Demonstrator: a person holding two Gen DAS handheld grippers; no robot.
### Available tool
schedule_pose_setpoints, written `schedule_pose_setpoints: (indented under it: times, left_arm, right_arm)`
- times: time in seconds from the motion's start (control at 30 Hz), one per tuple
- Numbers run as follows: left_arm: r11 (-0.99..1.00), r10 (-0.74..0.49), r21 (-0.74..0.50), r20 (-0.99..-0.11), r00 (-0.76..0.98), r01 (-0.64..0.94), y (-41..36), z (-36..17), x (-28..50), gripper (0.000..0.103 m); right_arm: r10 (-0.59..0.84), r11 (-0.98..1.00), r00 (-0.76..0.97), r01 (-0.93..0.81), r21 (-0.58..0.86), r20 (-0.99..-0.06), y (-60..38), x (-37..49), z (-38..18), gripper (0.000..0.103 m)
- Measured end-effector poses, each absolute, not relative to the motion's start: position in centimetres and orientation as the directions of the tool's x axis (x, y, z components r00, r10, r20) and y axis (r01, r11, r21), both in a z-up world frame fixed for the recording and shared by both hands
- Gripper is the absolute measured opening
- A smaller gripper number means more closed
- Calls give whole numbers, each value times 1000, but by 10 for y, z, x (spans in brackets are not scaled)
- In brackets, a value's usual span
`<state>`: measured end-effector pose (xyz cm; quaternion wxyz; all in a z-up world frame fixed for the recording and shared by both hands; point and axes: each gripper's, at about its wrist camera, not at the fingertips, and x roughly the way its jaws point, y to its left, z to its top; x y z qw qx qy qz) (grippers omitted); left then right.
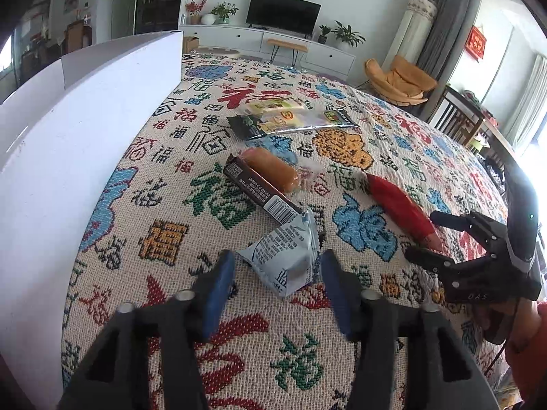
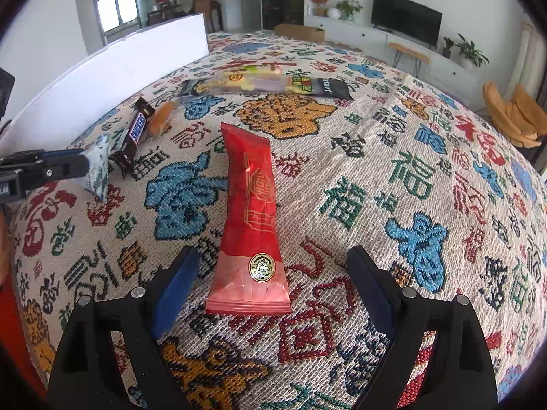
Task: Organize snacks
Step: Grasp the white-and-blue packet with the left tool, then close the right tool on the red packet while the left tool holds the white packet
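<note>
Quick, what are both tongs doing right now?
Left tongs: closed on the blue-grey packet.
Right tongs: open, holding nothing.

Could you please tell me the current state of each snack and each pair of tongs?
left tongs: shut on the blue-white packet.
blue-white packet: gripped, tipped up on edge.
right tongs: open, astride the red packet, not touching it.
red packet: sealed, flat on the cloth.
Snickers bar: wrapped, lying on the cloth.
orange roll: wrapped, beside the Snickers bar.
snack strip: flat, farther back.

Left tongs [image 1: 278, 266] part-closed, right tongs [image 2: 273, 273] wide open — both angled down
</note>
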<state>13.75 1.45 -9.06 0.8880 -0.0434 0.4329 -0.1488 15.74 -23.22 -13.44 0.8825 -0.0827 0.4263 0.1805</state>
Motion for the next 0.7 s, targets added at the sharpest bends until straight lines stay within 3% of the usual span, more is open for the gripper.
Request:
schedule_pose_setpoints:
  times: [0.03,0.13,0.4,0.47,0.5,0.7]
  left_arm:
    - [957,-284,-183,-752,595,225,15,-89,135,86]
    - [962,-247,-119,-764,595,246,12,-88,136,87]
    - [955,-231,-84,-813,535,284,-3,-112,142,86]
    - [957,-230,-82,-801,554,278,-1,-113,138,66]
    - [958,-222,-72,-799,559,278,-1,-112,136,50]
    - [961,-271,-183,-758,594,205,19,-103,121,46]
  right_arm:
    - [248,921,571,-389,8,-782,-232,157,-134,90]
    - [248,921,571,-389,8,-782,-232,157,-134,90]
    - [248,921,571,-389,8,-782,-232,157,-134,90]
    - [249,921,571,-389,10,-782,-232,157,-134,90]
    - [250,921,571,-389,10,-782,-233,157,-134,90]
    - [255,921,570,-389,17,-781,-234,158,-134,90]
